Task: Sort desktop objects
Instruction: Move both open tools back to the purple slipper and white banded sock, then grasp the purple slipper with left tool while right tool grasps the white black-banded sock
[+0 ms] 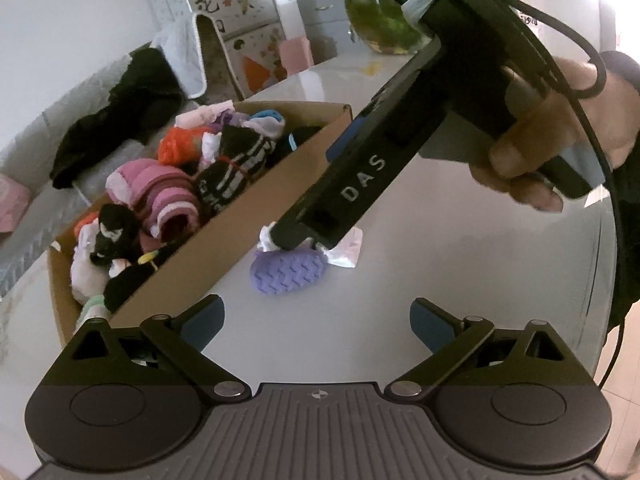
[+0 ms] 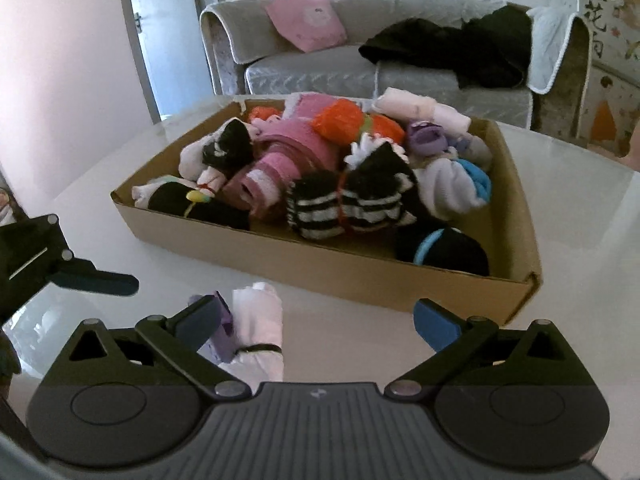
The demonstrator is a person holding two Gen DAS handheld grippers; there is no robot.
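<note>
A purple and white rolled sock bundle lies on the white table beside a cardboard box full of rolled socks. In the left wrist view my right gripper reaches down over the bundle, its fingertips at the bundle's top. In the right wrist view the bundle lies between the open fingers, close to the left finger; my right gripper is open. My left gripper is open and empty, just short of the bundle. The left gripper's finger shows at the left edge.
The box holds several sock bundles, pink, black-and-white striped, orange and white. A grey sofa with a pink cushion and black clothes stands behind the table. A glass fish bowl stands at the table's far side.
</note>
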